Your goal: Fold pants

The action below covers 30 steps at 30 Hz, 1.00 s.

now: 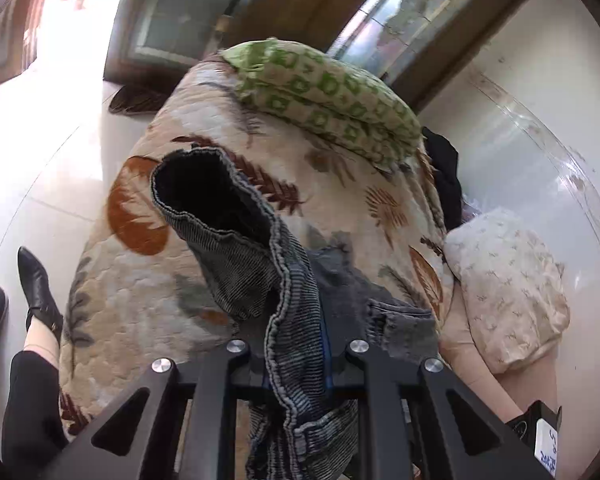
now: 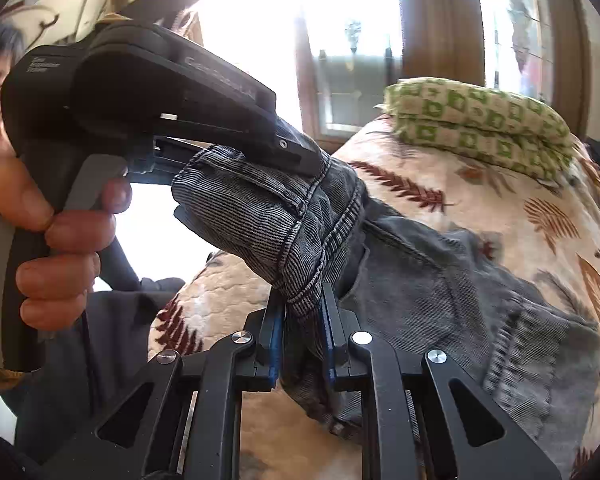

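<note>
Behind everything lies a quilted bedspread with leaf print, and a green patterned cushion sits at its far end. On the left, the left gripper is clamped on the waistband of the grey corduroy pants. Just beside it, to the right, the right gripper pinches the same waistband. From both, the pants run away toward the right and rest on the bedspread, so I judge the fold goes along that line.
</note>
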### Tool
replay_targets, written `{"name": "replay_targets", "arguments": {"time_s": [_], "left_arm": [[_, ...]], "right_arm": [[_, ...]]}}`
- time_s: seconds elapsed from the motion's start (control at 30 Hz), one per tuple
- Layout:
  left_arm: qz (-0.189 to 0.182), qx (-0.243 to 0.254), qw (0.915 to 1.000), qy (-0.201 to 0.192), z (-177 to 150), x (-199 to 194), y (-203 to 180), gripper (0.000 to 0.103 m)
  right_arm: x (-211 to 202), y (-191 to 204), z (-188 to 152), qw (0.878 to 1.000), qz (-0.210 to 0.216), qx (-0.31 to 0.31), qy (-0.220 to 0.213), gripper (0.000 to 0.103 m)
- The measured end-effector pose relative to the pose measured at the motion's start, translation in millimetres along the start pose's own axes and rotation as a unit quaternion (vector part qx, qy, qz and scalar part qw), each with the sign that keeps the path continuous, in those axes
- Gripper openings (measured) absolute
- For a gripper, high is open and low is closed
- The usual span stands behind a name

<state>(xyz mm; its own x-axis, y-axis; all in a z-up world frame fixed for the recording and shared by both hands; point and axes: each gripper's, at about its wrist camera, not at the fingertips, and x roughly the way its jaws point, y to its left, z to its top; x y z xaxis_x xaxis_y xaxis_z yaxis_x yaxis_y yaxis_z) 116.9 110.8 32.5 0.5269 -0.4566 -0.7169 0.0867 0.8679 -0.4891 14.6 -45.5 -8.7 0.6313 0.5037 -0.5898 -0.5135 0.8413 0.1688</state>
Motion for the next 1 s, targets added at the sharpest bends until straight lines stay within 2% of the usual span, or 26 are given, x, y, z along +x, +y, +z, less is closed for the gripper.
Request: {"name": "replay_targets", "arguments": {"time_s": [0.3, 0.53, 0.63, 0.7, 0.8, 0.87, 0.9, 1.0], "left_arm": [[-0.041, 0.089, 0.9948, 0.026, -7, 27, -97, 0.019], [-0.055, 0.175, 0.9801, 0.077, -37, 81, -183, 0.018], [-0.061, 0.191, 0.9727, 0.116, -51, 118, -210, 0.018], [-0.056, 0.197, 0.9681, 0.144, -61, 145, -218, 0.019], [-0.044, 0.195, 0.9604, 0.194, -77, 185, -225, 0.026], [-0.052, 0.187, 0.9572, 0.215, -82, 199, -226, 0.033], [-0.061, 0.182, 0.9570, 0.217, -82, 200, -227, 0.041], [-0.103, 0.158, 0.9583, 0.214, -74, 189, -228, 0.061]], "right_arm": [[-45, -51, -20, 0.995, -0.027, 0.093, -0.013, 0.015], [-73, -96, -54, 0.983, -0.055, 0.176, -0.008, 0.015], [-78, -127, -75, 0.967, -0.063, 0.248, 0.003, 0.015], [-75, -148, -90, 0.949, -0.061, 0.308, 0.016, 0.015], [-63, -176, -117, 0.920, -0.054, 0.387, 0.043, 0.016], [-59, -183, -129, 0.905, -0.045, 0.420, 0.047, 0.016], [-59, -187, -132, 0.899, -0.037, 0.434, 0.044, 0.016], [-58, -190, -132, 0.894, -0.029, 0.445, 0.041, 0.019]]}}
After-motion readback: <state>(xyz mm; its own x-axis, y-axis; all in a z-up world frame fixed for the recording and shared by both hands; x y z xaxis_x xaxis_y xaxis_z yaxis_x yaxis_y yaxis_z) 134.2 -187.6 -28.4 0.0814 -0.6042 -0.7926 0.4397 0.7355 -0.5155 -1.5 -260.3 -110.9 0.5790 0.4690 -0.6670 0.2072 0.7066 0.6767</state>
